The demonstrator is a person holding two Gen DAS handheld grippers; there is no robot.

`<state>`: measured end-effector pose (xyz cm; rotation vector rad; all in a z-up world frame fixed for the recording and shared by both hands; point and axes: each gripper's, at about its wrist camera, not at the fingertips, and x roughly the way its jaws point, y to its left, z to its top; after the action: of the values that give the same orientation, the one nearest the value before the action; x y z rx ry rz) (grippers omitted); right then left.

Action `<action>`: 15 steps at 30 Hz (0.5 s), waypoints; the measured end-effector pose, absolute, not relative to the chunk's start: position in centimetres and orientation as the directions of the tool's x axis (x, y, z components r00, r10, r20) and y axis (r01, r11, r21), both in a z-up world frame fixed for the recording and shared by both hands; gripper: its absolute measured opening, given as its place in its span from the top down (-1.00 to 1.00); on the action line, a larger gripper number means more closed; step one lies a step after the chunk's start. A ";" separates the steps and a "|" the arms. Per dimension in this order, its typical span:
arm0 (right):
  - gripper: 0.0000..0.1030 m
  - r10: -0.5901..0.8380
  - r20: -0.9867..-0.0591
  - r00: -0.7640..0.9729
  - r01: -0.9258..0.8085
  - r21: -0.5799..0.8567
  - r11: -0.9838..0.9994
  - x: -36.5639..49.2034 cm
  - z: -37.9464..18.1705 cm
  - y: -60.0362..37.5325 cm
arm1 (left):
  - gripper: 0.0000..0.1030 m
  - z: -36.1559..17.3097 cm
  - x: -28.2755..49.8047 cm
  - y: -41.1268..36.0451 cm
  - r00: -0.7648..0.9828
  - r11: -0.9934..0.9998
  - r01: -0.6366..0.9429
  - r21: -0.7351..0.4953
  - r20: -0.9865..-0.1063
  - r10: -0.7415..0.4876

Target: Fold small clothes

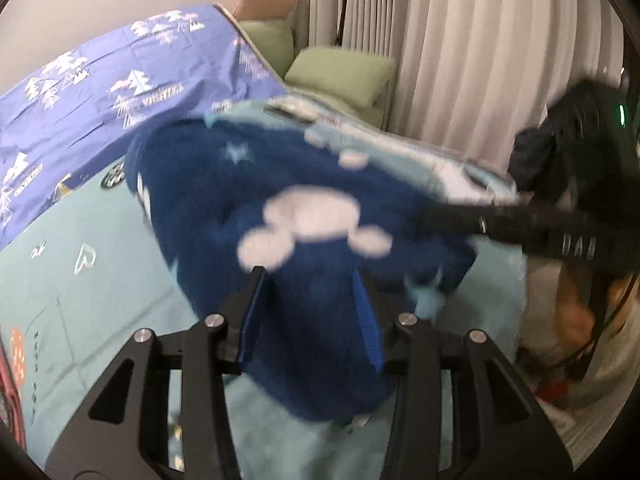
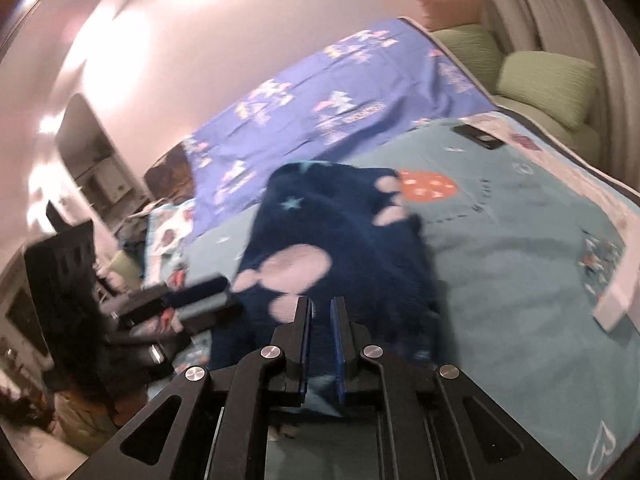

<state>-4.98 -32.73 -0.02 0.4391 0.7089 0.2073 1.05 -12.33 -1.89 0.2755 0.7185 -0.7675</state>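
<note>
A small dark blue fleece garment (image 1: 304, 216) with pale pink mouse-head shapes and light stars hangs lifted above the bed. My left gripper (image 1: 310, 276) is shut on a thick bunch of it, the cloth filling the gap between the blue pads. My right gripper (image 2: 320, 304) is shut on another edge of the same garment (image 2: 336, 232). The right gripper reaches in from the right in the left wrist view (image 1: 460, 216). The left gripper shows at the left in the right wrist view (image 2: 208, 292). Both views are motion-blurred.
The bed has a light teal quilt (image 2: 520, 248) with printed patches and a purple-blue sheet (image 1: 80, 92) at its far side. Green cushions (image 1: 340, 72) and a pink pillow lie by the grey curtains. A dark phone-like object (image 2: 478, 136) lies on the quilt's far corner. The person (image 1: 580, 320) is at the right.
</note>
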 end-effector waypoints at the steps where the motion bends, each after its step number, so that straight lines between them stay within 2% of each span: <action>1: 0.79 0.315 -0.609 0.728 -0.017 0.443 0.896 -4.5 -0.6 -32.5 | 0.11 -2.8 0.8 -12.4 0.513 0.703 0.711 0.000 -0.684 -0.519; 3: 0.80 0.272 -0.720 0.639 0.078 0.413 0.908 -2.4 -4.2 -32.5 | 0.11 -4.1 0.8 -12.9 0.519 0.704 0.709 0.031 -0.699 -0.492; 6: 0.87 0.366 -0.694 0.620 0.122 0.546 0.829 -1.5 -7.9 -34.2 | 0.10 -5.6 0.6 -13.9 0.552 0.697 0.712 0.091 -0.686 -0.474; 10: 0.87 0.374 -0.690 0.619 0.126 0.558 0.820 -2.3 -6.9 -34.8 | 0.10 -4.5 0.6 -14.0 0.545 0.692 0.717 0.087 -0.690 -0.477; 15: 0.80 0.340 -0.639 0.690 0.056 0.515 0.855 -2.6 -2.0 -34.4 | 0.10 -1.2 1.2 -12.4 0.509 0.687 0.726 -0.011 -0.663 -0.549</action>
<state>-2.60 -34.36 -2.04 0.5346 0.8025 0.1677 1.21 -12.37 -1.18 0.2844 0.6883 -0.7801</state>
